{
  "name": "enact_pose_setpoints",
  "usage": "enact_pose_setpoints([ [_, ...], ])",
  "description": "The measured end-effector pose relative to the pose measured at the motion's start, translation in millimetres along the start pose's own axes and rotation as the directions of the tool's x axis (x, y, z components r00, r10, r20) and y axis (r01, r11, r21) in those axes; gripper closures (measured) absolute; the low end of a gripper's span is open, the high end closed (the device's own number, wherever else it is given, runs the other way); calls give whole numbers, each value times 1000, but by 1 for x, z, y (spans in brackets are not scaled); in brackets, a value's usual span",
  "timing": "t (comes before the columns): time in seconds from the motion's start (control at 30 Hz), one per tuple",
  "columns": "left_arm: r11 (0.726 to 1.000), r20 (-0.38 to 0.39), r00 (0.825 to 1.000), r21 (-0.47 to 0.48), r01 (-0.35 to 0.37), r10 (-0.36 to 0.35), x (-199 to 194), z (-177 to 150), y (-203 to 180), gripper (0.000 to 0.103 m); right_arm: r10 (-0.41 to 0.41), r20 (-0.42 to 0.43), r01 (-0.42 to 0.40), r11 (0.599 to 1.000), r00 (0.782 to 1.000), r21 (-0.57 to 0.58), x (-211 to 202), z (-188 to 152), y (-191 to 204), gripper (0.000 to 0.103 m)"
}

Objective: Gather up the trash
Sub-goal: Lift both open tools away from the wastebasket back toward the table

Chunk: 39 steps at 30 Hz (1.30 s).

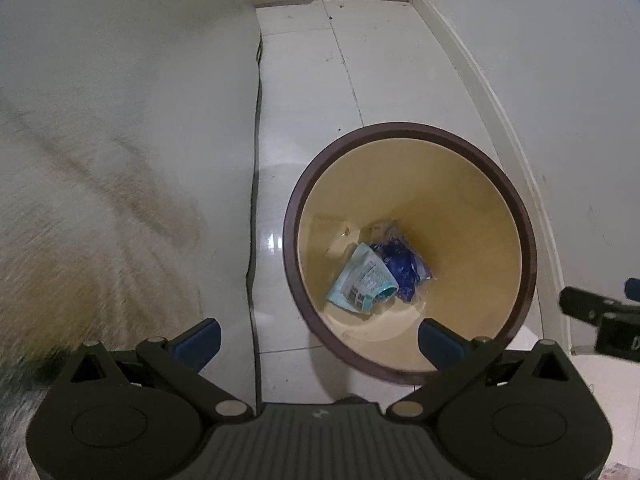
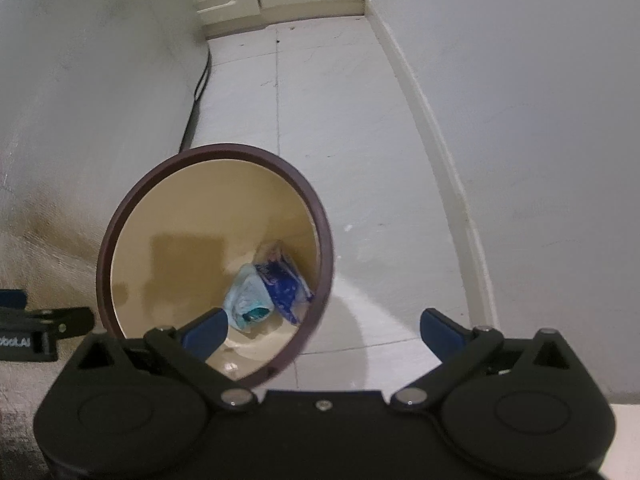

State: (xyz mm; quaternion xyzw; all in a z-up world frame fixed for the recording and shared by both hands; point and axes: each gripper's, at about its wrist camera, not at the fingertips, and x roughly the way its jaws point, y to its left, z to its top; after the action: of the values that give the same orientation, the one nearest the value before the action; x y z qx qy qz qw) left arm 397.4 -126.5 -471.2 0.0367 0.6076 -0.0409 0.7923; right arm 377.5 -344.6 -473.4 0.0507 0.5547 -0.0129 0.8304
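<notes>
A: Where is the trash?

B: At the bottom of the round bin (image 1: 524, 240), the one with the dark brown rim and pale yellow inside. A light blue wrapper (image 1: 362, 280) lies there, with a dark blue crumpled packet (image 1: 402, 266) touching it on the far side. Something clear and thin lies beside them, too faint to name.

A: And the bin itself?

B: It stands on the white tiled floor (image 1: 304, 92), between the bed (image 1: 120, 120) covered in a pale sheet and the white wall (image 1: 560, 80) with its skirting board.

A: The fingers?

B: The left gripper (image 1: 320, 338) has its blue-padded fingers spread wide with nothing between them; one finger is over the bed's edge, the other over the bin's near rim. The right gripper (image 2: 324, 332) is just as wide apart and empty too, its left finger over the bin's mouth, its right one over bare floor.

A: Are the two close?

B: Each shows at the edge of the other's view.
</notes>
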Motion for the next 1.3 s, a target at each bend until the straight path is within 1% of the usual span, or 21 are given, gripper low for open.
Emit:
enact_pose_setpoints([
  [0.07,1000,8,1000,1,-9,9,-9,-3,0,0,-11,2,11,1000,1000,12,-9,-3,-4,0],
  [0.23,1000,46,999,15,-7,6,-39,-12,-1,0,-8,30,7,1000,1000,22,-41,-13,-6,0],
  [0.4,1000,76,997,7,10,-10,-73,-28,2,0,-6,73,4,1000,997,20,-80,-21,-5,0],
  [0.67,1000,162,987,16,17,-19,-132,-49,-3,0,-7,139,6,1000,990,12,-138,-34,-5,0],
  [0.9,999,251,967,39,36,-45,-190,-66,-13,0,-7,211,3,1000,977,17,-194,-49,-10,0],
  [1.13,997,339,938,56,49,-66,-246,-84,-22,0,-25,294,15,999,956,35,-253,-65,-23,0],
  [1.3,997,388,919,69,44,-68,-280,-94,-25,0,-30,344,18,999,938,37,-292,-71,-27,0],
])
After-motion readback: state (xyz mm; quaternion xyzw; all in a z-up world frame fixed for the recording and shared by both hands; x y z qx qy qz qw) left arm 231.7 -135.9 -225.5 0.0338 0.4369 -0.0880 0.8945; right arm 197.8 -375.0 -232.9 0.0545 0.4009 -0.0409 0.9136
